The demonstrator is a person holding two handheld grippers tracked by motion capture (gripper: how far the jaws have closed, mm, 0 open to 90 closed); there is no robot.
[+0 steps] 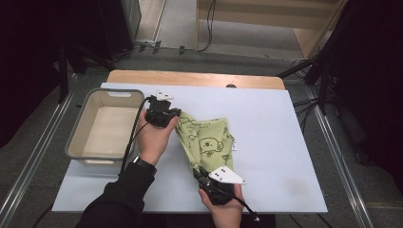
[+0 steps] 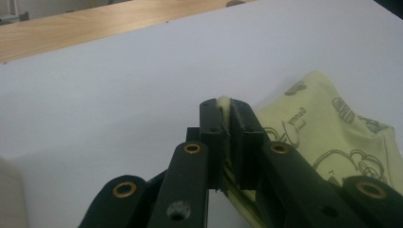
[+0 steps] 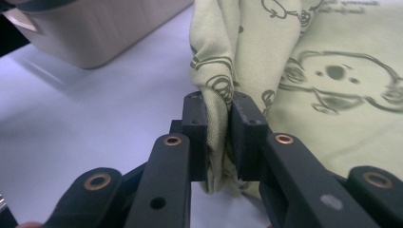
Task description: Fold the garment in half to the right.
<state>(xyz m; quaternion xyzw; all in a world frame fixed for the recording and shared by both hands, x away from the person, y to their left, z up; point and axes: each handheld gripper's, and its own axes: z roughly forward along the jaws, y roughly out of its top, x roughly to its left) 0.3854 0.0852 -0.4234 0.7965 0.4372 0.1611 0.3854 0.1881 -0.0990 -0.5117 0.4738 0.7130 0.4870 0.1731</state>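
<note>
Green printed cloth [image 1: 205,140] lies on the white table [image 1: 280,142], just right of the grey bin [image 1: 78,137]. Left gripper [image 2: 226,107] pinches the cloth's far corner, jaws pressed tight on a thin edge. Right gripper [image 3: 219,114] clamps a bunched fold at the near end. Both of the 2 grips sit low over the table.

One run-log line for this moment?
left gripper: shut on green cloth | right gripper: shut on green cloth | cloth: on table | bin: left of cloth
</note>
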